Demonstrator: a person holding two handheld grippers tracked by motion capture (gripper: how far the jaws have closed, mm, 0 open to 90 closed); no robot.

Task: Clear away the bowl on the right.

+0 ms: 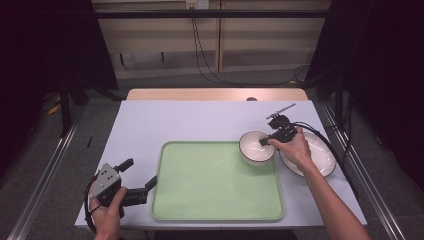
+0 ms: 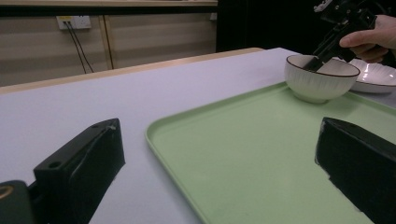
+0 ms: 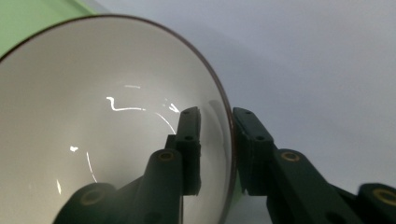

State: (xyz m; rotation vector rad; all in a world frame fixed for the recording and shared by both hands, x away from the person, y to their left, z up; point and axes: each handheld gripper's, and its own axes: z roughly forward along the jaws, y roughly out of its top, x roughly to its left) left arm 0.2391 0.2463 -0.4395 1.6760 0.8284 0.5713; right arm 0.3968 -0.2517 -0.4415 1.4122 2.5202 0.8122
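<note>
Right gripper point(image 1: 266, 141) at centre right, fingers pinching the white bowl point(image 1: 256, 148) rim, left gripper point(image 1: 139, 173) lower left, fingers spread beside the green tray point(image 1: 217, 212).

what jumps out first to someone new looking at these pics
The eye goes first to the large pale green plastic tray at the middle of the white table, and to the white ribbed bowl with a dark rim at its far right corner. The right gripper pinches that bowl's rim, one finger inside and one outside. At the near left corner of the tray, the left gripper hangs wide open.
</note>
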